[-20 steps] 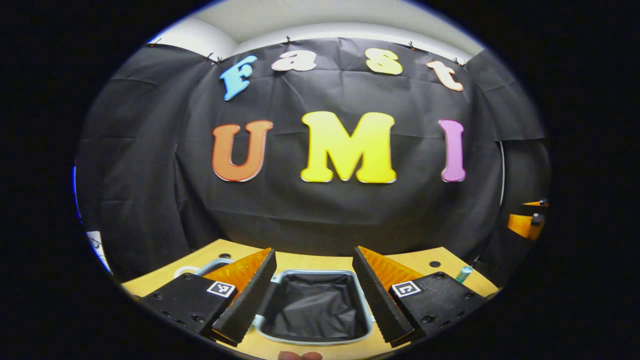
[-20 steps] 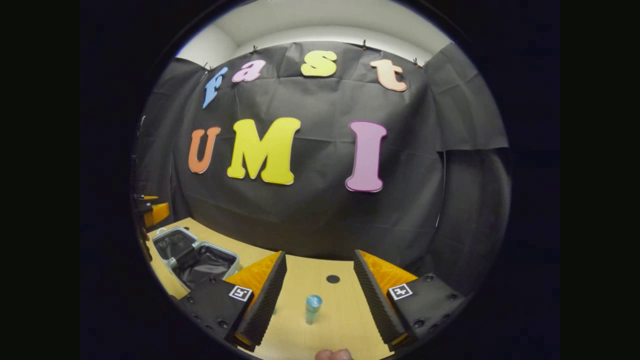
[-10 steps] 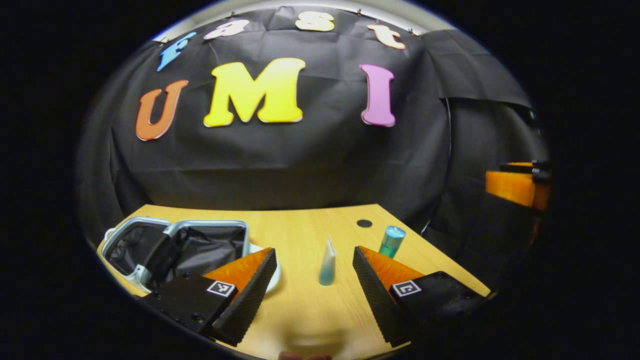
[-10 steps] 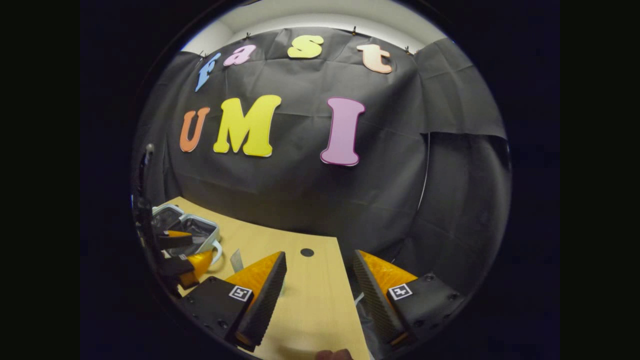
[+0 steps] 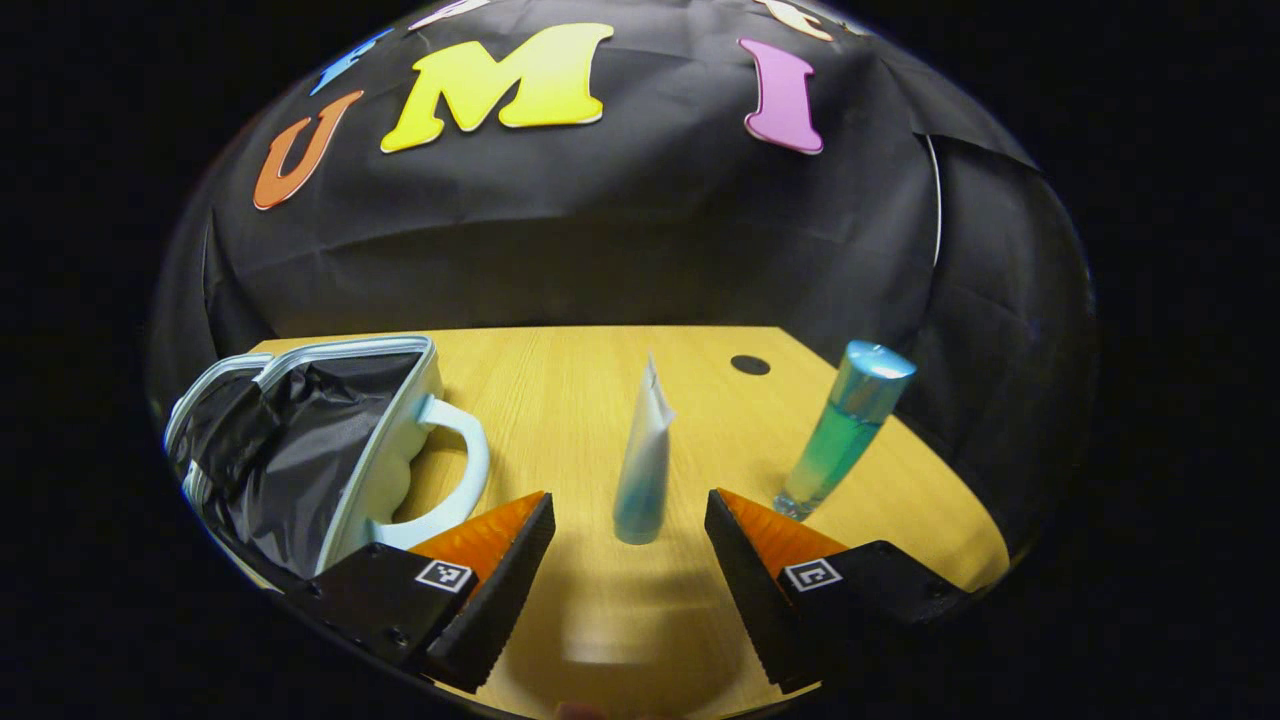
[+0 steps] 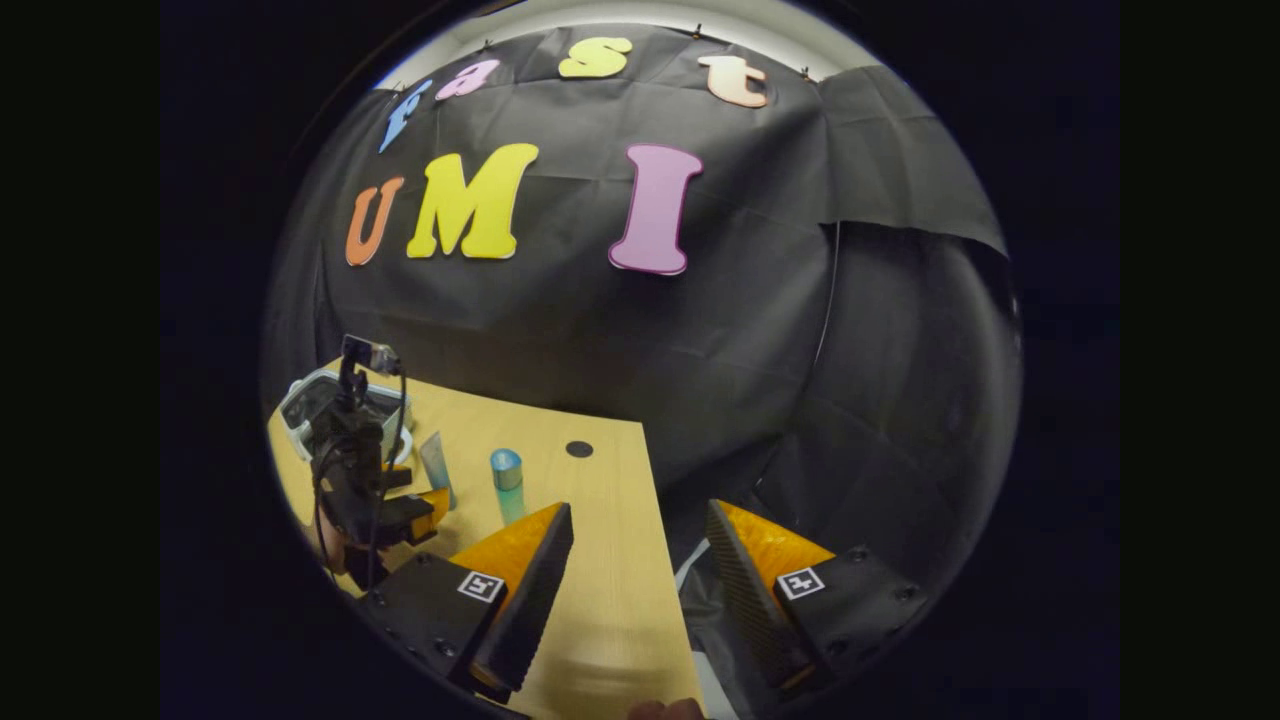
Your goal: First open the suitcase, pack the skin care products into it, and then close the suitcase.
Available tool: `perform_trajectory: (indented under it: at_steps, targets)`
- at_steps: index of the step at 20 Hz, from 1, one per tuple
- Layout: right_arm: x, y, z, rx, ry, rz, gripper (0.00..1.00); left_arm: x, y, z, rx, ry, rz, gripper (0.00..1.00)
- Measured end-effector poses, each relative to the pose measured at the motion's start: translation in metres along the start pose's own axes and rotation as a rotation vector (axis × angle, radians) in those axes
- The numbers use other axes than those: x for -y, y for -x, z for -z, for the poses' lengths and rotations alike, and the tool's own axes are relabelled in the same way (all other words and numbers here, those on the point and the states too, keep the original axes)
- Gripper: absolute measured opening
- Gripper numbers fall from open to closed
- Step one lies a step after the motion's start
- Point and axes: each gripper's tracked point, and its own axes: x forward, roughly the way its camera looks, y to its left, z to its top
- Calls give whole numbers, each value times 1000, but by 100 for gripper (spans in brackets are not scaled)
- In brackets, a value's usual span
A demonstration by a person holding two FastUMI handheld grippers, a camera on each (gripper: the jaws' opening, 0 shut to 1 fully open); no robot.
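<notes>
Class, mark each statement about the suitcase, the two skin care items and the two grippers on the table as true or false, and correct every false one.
1. The suitcase lies open on the table. True.
2. The white tube stands upright, ahead of the gap between the left gripper fingers. True.
3. The left gripper is shut on the tube. False: its fingers are spread and touch nothing.
4. The green bottle is inside the suitcase. False: it stands on the table, right of the tube.
5. The right gripper holds the bottle. False: it is open and empty, near the table's edge.
</notes>
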Motion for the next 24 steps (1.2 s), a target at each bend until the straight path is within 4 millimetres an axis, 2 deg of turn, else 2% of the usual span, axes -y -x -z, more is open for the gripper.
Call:
perform_trajectory:
  at_steps: [4,5,6,9,10,11,12,13,14,15,16,17,18,22,24]
  targets:
    - [-2,-5,3,-12,-3,-10,80,-2,-21,3,-30,-22,-1,92]
    - [-1,-8,3,-14,-5,-11,80,-1,-25,1,-31,-21,3,94]
    - [-1,-10,4,-17,-11,-11,80,2,-29,3,-40,-20,10,84]
    - [-3,-16,6,-27,-16,-11,80,2,-37,14,-91,-31,13,69]
    - [-5,-18,8,-27,-11,-11,80,4,-36,17,-103,-33,20,71]
    - [-6,-20,11,-28,-1,-12,80,3,-38,18,-102,-38,18,51]
    - [-9,-22,18,-38,14,-17,80,6,-38,18,-108,-37,36,43]
    - [-13,-25,27,-60,27,-28,80,6,-37,18,-112,-34,46,41]
    - [-17,-28,35,-82,30,-43,80,5,-35,19,-118,-28,61,48]
    - [-24,-30,43,-101,28,-58,81,6,-30,17,-119,-18,75,39]
    - [-29,-30,49,-113,23,-73,81,6,-24,14,-114,-7,87,39]
    - [-36,-31,53,-120,17,-87,80,4,-16,10,-109,1,96,46]
    - [-43,-32,56,-117,11,-101,80,2,-5,4,-102,9,102,38]
    - [-83,-52,63,-111,0,-178,80,-17,54,-15,-88,15,106,37]
    - [-107,-73,66,-111,-14,-217,81,-34,86,-20,-90,12,78,37]
